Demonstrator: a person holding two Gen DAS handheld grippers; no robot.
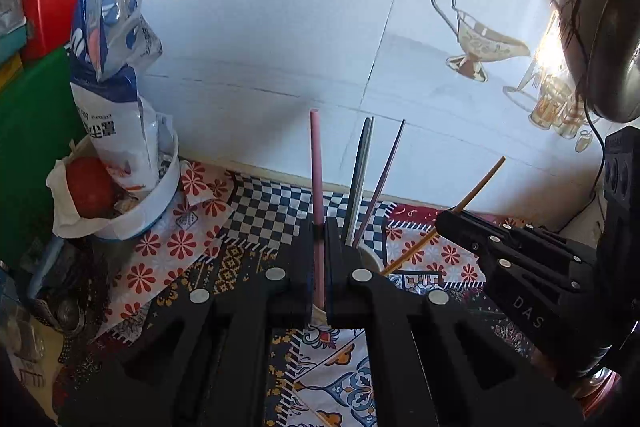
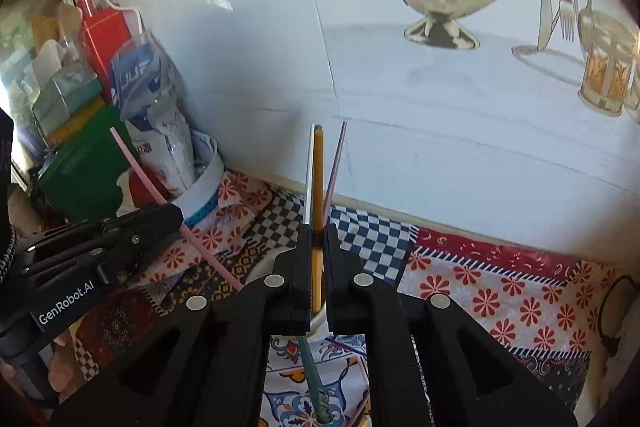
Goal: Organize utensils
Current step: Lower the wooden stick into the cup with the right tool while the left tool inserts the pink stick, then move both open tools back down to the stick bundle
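Pink chopstick (image 1: 316,163) stands pinched between the closed jaws of the left gripper (image 1: 319,227), upright, its top well above the fingertips and its lower end running down between the fingers toward the white cup (image 1: 370,255) just behind and below them. Grey chopstick (image 1: 362,163) and purple chopstick (image 1: 386,171) already stand in that cup, leaning a bit right, just beside the left gripper's right finger. Orange-brown chopstick (image 2: 318,187) is clamped the same way in the right gripper (image 2: 319,231), jaws closed on it, stick upright, lower end dropping between the fingers to the cup rim (image 2: 320,319) showing right under the jaws. In the right wrist view the grey and purple sticks rise just behind the held one, either side of it. Both grippers sit close together over the cup, each visible in the other's camera, left one at the left edge, right one at the right edge. A teal-handled utensil (image 2: 316,383) lies on the patterned tablecloth (image 2: 500,291) below the right gripper, apart from the cup. A white tub (image 1: 160,195) with a plastic bag (image 1: 116,75) in it sits off to the left by the wall, well apart from both grippers.
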